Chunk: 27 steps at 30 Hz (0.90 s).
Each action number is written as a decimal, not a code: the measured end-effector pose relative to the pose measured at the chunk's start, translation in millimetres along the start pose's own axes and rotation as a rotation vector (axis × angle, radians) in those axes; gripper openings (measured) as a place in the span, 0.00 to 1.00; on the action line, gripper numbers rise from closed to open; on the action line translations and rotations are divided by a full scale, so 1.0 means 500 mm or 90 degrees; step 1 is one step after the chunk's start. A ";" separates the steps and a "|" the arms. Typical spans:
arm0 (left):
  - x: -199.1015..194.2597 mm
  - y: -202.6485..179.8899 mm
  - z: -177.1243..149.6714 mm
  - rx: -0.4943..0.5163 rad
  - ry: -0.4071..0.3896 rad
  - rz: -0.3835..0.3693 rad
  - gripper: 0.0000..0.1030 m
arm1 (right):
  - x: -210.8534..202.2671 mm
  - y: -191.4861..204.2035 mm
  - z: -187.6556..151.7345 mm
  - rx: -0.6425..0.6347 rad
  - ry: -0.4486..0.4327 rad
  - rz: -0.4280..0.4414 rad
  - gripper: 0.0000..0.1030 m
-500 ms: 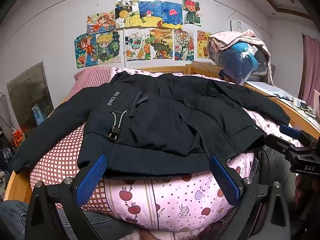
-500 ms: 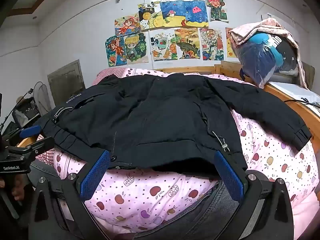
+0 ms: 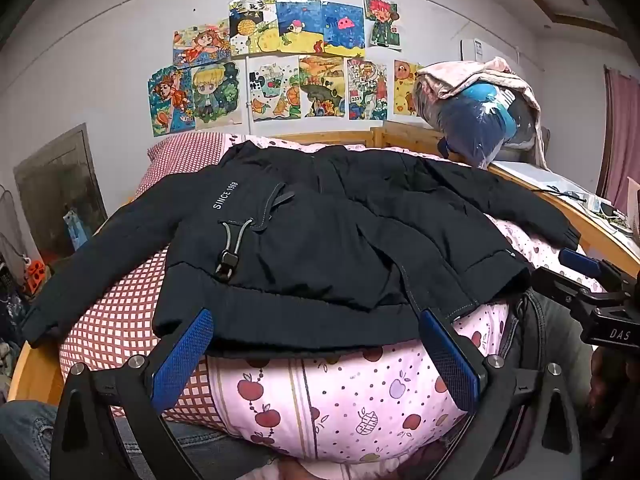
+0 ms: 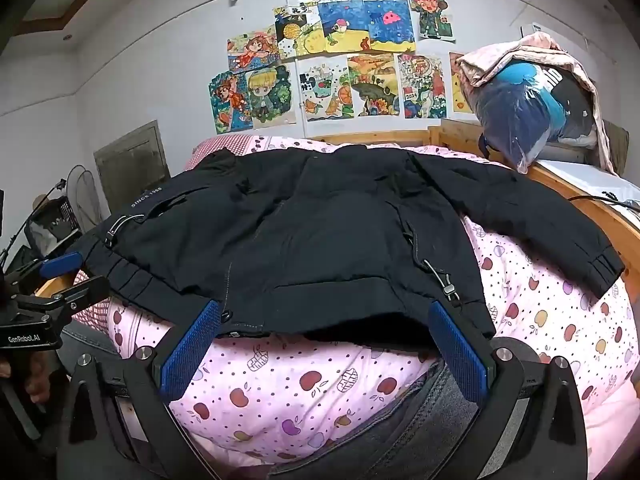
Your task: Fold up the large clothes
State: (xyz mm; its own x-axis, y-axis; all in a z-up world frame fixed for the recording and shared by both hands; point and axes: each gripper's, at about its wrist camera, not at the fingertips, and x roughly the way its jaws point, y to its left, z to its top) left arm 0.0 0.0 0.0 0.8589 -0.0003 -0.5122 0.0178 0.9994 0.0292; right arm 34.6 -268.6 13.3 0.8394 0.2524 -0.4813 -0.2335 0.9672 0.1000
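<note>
Two sleeves worried me most as I looked over the black jacket [image 3: 320, 248], which lay spread flat across the pink apple-print quilt [image 3: 340, 396] on the bed, hem toward me and collar off at twelve o'clock. Its bulk was padded, so I judged any fold likely to spring back open unless it was pressed down. From the left wrist view, one sleeve [image 3: 96, 264] ran out to nine o'clock over the red checked bedding [image 3: 120, 320], its cuff at the mattress edge; a careless pull, I judged, could tip it off the side. The other sleeve [image 4: 532, 216] reached toward three o'clock near the wooden bed rail [image 4: 592, 208] and might drag against it. My left gripper [image 3: 316, 348] stood spread wide with nothing between its pads, hovering just short of the hem, and my right gripper [image 4: 326, 340] was likewise spread and empty. Smaller still, the drawcord toggle [image 3: 227, 260] on the front and the metal clip [image 4: 447, 286] near the hem could snag a finger as the jaws closed.
</note>
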 end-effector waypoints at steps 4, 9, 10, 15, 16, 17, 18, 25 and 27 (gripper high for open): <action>0.000 0.000 0.000 0.000 0.000 0.000 1.00 | 0.000 -0.001 0.002 0.001 0.001 0.001 0.99; 0.000 0.000 0.000 0.000 0.000 0.000 1.00 | 0.000 -0.001 0.009 0.002 0.002 0.000 0.99; 0.000 0.000 0.000 0.000 0.000 0.000 1.00 | -0.002 -0.005 0.008 0.002 0.003 -0.001 0.99; 0.000 0.000 0.000 0.000 0.001 0.000 1.00 | -0.004 -0.006 -0.001 0.002 0.004 -0.001 0.99; 0.000 0.000 0.000 0.000 0.001 0.000 1.00 | -0.004 -0.006 0.000 0.002 0.004 -0.001 0.99; 0.000 0.000 0.000 0.000 0.001 0.000 1.00 | -0.005 -0.006 0.000 0.002 0.004 0.000 0.99; 0.000 0.000 0.000 0.000 0.001 0.000 1.00 | -0.004 -0.007 0.001 0.003 0.004 0.000 0.99; 0.000 0.000 0.000 0.000 0.001 0.001 1.00 | -0.001 -0.005 -0.002 0.001 0.007 -0.001 0.99; 0.000 0.000 0.000 0.000 0.001 0.000 1.00 | -0.005 -0.005 -0.005 -0.001 0.007 -0.001 0.99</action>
State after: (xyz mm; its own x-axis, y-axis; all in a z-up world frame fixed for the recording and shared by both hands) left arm 0.0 -0.1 0.0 0.8582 0.0004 -0.5133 0.0174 0.9994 0.0299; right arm 31.8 -271.5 12.2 0.8345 0.2509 -0.4905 -0.2332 0.9675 0.0980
